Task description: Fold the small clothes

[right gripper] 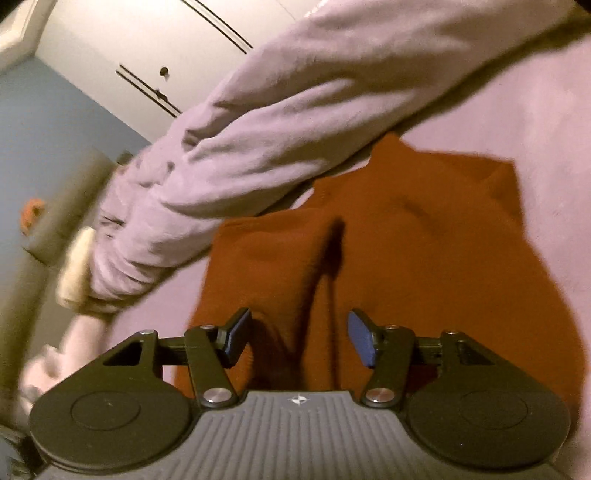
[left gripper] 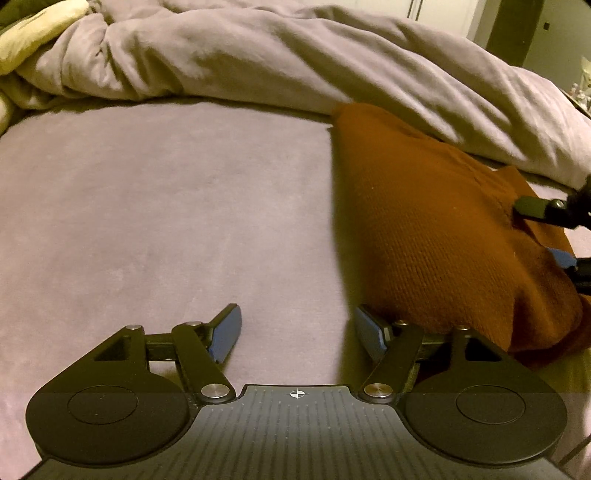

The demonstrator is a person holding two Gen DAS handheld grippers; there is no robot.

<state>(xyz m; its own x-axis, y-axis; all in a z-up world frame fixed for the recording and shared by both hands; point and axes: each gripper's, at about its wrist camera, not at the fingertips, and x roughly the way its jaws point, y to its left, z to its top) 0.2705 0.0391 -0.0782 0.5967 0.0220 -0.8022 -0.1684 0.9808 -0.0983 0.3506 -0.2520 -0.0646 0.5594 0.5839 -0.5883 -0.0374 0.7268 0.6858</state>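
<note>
Right wrist view shows the rust knit garment (right gripper: 424,236) flat on the bed (right gripper: 554,147), right gripper (right gripper: 299,338) spread above its near edge, left gripper (left gripper: 297,330) spread empty beside it; regrasping an edge likely follows.

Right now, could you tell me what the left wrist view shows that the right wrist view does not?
Only the left wrist view shows the left gripper, open over bare mauve bedsheet, a pale yellow pillow, and the right gripper's fingers reaching in from the side.

Only the right wrist view shows a white wardrobe door and the blue wall.

Both show the rust-orange knitted garment lying on the bed and the crumpled lilac duvet beside it.
</note>
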